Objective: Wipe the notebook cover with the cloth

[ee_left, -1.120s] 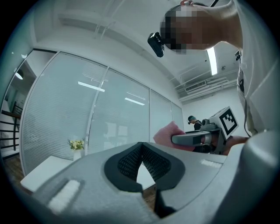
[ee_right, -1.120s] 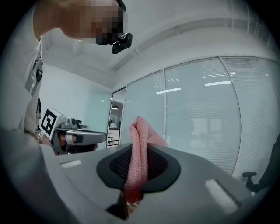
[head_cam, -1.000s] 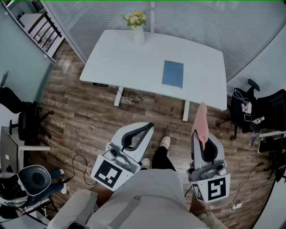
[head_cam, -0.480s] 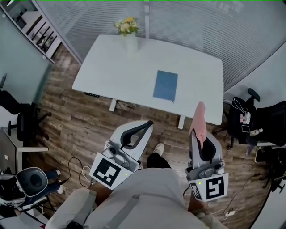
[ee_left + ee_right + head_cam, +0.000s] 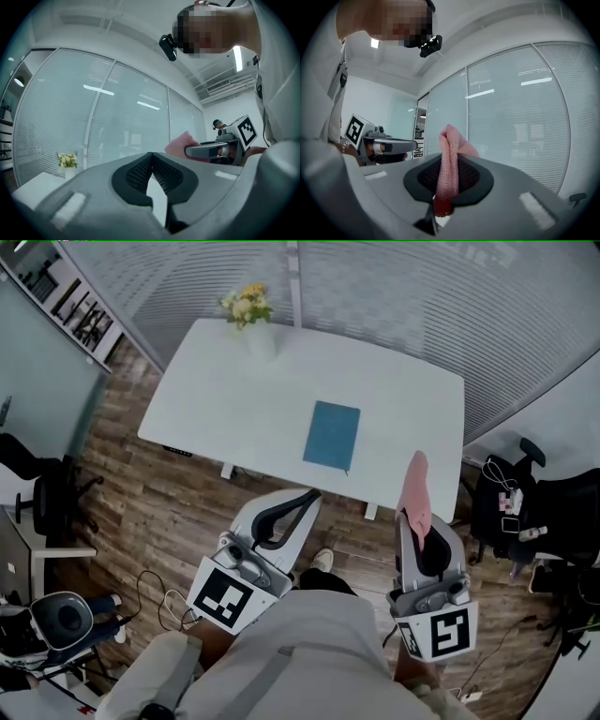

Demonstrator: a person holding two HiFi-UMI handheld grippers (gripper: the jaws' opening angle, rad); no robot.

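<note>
Head view: the blue notebook [image 5: 332, 435] lies flat on the white desk [image 5: 225, 381], right of the middle and towards the near edge. It is well apart from both grippers, which are held over the floor short of the desk.

The right gripper [image 5: 411, 514] has its fingers pinched on the pink cloth [image 5: 415, 486]. In the right gripper view the fold is clamped between the pads and a loose tuft stands out beyond the tips. The left gripper [image 5: 312, 497] carries nothing. Its own view shows the fingers pressed together at the tips with nothing between them.

The step in hand looks to be bringing the cloth to the notebook; no wiping has begun. To do it well:
- Come in over the near edge and lower the right gripper at a slant, so that the free tuft meets the cover and not the hard finger tips.
- Use long, even strokes along the cover's length, each overlapping the last, to reach all of it.
- Hold one corner down with the closed left tips, since a thin notebook on a smooth desk will probably slide under the push.
- Hold a firm pinch, or the cloth may drag out.

Count: one notebook, one cloth, one desk, two grippers, and one vase [image 5: 260, 337] of flowers at the desk's far left.
</note>
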